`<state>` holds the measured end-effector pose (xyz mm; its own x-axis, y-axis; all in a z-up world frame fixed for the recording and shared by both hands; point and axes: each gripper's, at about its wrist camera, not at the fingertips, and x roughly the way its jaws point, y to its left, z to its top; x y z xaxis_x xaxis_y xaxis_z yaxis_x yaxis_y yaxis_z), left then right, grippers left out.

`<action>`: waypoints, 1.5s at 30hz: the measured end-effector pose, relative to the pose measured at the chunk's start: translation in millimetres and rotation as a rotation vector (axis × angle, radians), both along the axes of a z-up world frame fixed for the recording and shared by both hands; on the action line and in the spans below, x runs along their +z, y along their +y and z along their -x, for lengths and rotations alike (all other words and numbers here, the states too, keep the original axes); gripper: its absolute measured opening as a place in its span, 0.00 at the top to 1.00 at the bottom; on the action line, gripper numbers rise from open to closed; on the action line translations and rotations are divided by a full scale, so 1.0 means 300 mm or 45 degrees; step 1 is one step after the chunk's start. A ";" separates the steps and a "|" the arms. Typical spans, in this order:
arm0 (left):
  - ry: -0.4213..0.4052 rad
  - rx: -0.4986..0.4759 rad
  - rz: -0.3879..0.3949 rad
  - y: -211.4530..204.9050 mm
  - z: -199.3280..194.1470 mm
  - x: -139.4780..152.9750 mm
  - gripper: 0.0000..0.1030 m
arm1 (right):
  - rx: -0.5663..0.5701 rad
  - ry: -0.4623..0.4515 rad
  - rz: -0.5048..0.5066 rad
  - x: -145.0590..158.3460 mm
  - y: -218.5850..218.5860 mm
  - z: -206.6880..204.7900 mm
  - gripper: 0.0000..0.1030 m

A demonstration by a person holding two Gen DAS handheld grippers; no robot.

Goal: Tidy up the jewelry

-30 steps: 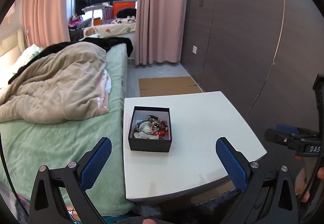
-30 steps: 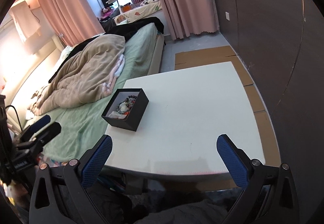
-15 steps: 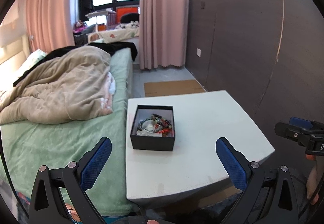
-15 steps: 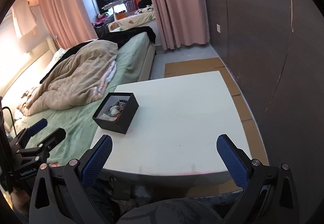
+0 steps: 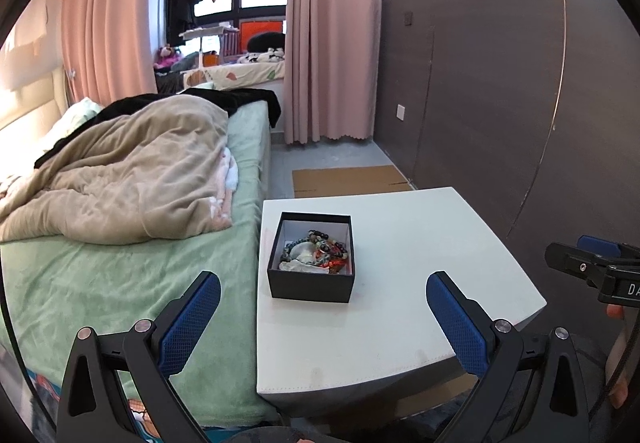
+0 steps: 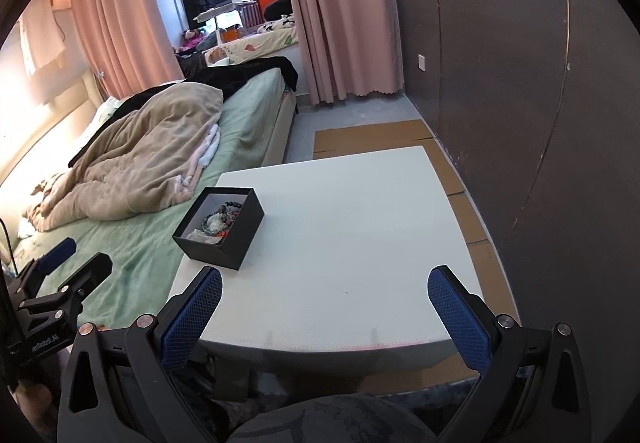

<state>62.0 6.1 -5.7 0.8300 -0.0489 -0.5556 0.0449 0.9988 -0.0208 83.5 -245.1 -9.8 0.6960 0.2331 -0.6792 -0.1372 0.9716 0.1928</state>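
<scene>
all the jewelry (image 5: 316, 251) sat heaped in the black box (image 5: 311, 285) on the white table (image 5: 400, 307), nothing loose outside it, so either sorted already or waiting to be laid out, and both the left gripper (image 5: 322, 317) and right gripper (image 6: 326, 309) were wide open and empty

A black box (image 5: 310, 286) with a white lining holds mixed green, dark and red beads (image 5: 320, 249) on a white surface (image 5: 408, 243). Cross-hatched blue pads (image 5: 188, 323) line black fingers. Green bed (image 5: 100, 283), beige blanket (image 5: 120, 171), pink curtains (image 5: 332, 31).

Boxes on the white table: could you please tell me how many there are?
1. A single black box sits open near the table's bed-side edge, holding a heap of beaded jewelry. The right wrist view shows the rest of the tabletop bare, so none seems hidden.
</scene>
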 end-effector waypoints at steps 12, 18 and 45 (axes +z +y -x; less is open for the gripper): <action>-0.018 0.011 0.003 0.006 0.011 -0.003 0.00 | -0.034 0.003 -0.012 -0.005 -0.006 -0.002 0.00; -0.018 0.010 -0.023 -0.009 0.009 -0.003 0.00 | -0.041 0.000 0.001 -0.006 -0.001 0.000 0.00; -0.025 0.020 -0.031 -0.011 0.012 0.002 0.00 | -0.052 0.008 0.015 -0.010 -0.010 -0.006 0.00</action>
